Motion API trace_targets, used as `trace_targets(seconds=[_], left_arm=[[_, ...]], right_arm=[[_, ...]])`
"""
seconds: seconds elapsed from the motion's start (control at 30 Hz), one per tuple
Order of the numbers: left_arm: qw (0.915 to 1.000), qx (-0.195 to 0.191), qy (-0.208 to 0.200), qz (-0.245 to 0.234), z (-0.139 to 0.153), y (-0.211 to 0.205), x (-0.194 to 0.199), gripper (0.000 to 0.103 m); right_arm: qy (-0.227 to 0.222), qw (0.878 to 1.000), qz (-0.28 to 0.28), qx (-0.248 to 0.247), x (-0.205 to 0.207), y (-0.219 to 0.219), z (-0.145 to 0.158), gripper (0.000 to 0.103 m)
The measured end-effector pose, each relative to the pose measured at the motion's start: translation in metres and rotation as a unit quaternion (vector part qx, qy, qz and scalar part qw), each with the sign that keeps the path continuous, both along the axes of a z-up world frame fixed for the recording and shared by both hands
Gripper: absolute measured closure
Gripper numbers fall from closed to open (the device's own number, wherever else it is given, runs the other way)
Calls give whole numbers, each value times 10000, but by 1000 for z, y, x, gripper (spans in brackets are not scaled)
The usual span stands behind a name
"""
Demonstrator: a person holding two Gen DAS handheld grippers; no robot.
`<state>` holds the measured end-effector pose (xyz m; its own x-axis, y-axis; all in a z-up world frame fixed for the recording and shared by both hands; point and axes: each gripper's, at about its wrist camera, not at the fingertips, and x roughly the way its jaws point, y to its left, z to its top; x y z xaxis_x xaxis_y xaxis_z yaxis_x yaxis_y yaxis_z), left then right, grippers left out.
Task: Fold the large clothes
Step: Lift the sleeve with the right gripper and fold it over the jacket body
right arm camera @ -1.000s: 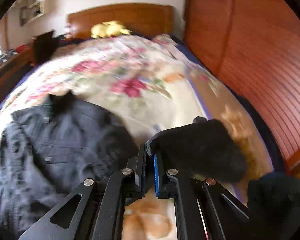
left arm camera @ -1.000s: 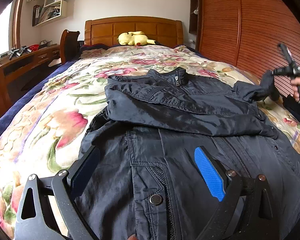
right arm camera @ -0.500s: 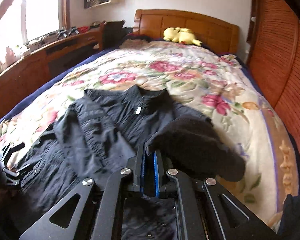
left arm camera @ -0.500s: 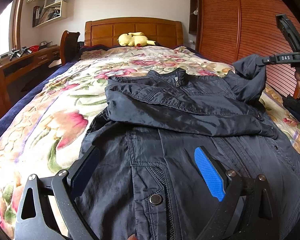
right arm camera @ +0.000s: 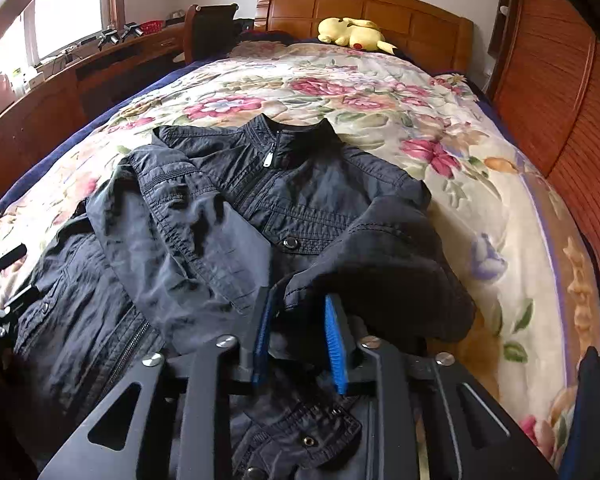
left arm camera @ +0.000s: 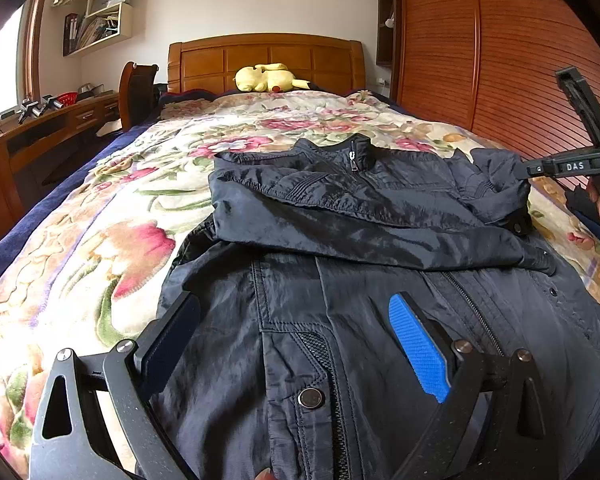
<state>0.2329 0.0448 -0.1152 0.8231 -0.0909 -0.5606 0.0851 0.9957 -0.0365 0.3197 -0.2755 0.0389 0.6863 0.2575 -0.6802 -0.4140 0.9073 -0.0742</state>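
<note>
Dark jacket (right arm camera: 236, 216) lies flat on the bed (right arm camera: 440, 128). Right hand-held gripper (right arm camera: 296, 332) parted around the sleeve cuff (right arm camera: 380, 276); left hand-held gripper (left arm camera: 296, 344) gapes wide, empty. Looks slick, floppy, light: pinch seams or cuffs.

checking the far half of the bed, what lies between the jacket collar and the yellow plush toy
Only bare floral bedspread lies between the dark nylon jacket's collar and the yellow plush toy by the wooden headboard; the right wrist view shows it best.
</note>
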Motion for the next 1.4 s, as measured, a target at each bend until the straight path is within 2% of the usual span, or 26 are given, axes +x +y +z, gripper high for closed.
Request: trace_targets(seconds=[0.13,0.23,0.3,0.47,0.7,0.83,0.97,1.13,1.3,1.4], left_arm=[[10000,2,-1,-4,0,-1,1,7],[10000,12,14,-13,-1,-1,1,7],[10000,33,25,-25,-1,-2,1,7],[10000,33,34,-30,-2,-2,1,7],[10000,31,37,-39,-1,-2,0,7],[10000,35,31,-53,-1,-3,1,7],[9999,51,35,-83,-2,-5,1,7],[9999,54,35,-86,-2,-5,1,7],[9999,95,41,-102,-1,-5,1,7],[9998,131,44,-113,-1,-6,2,7]], right_arm=[[-540,9984,167,33,-22,-2,29,71],[-905,9958,126,73,-26,-6,52,58],[-933,9956,-34,65,-18,-13,56,54],[-548,9958,-733,-99,31,-36,33,49],[524,9889,-1381,170,92,-59,-32,45],[779,9848,-1542,190,105,-59,-53,39],[860,9786,-1868,61,110,-64,-66,26],[1094,9694,-2107,622,113,-78,-80,18],[1361,9588,-2086,1368,114,-92,-93,18],[1376,9585,-1927,1589,110,-93,-94,30]])
